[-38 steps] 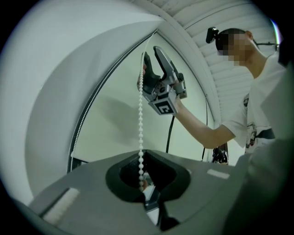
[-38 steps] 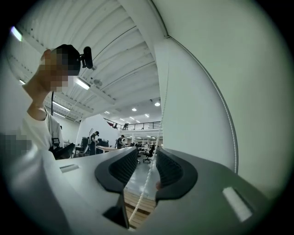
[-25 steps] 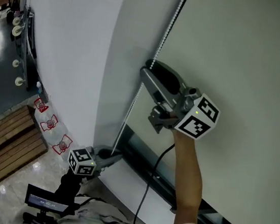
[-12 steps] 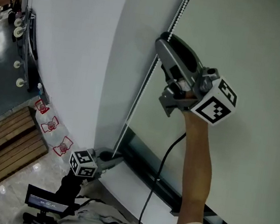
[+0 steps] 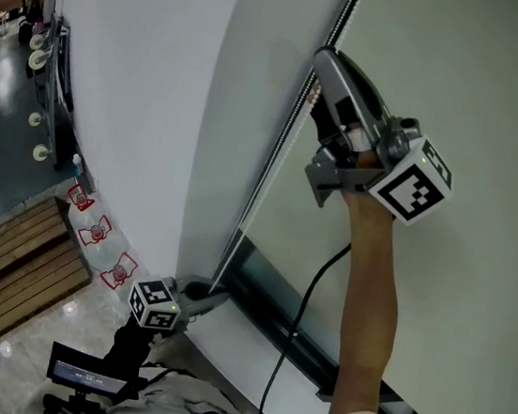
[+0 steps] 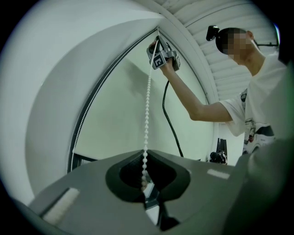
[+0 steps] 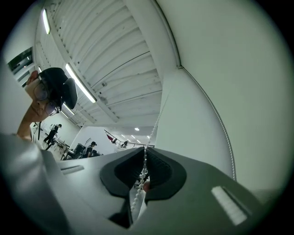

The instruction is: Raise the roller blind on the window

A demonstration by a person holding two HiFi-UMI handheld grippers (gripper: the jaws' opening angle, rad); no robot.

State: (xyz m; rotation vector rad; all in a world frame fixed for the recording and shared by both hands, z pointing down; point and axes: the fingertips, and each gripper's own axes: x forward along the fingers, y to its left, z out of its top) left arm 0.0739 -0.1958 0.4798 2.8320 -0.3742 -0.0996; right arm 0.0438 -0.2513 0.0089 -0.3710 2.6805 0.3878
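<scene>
Re-gripping: the right tool [image 5: 323,60] has just closed its jaws on the white beaded chain [image 5: 266,174] high beside the pale fabric roller blind [image 5: 465,77], the left tool [image 5: 217,294] clamps it low, so a downward pull likely comes next.

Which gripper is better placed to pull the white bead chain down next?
Probably right. The right gripper has just closed on the white bead chain high up, with travel below; the left gripper clamps it low down.

White bead chain [image 6: 147,105], pale greenish roller blind [image 5: 503,82]; grey right gripper [image 5: 323,63], black-and-white marker cube [image 5: 413,184]
</scene>
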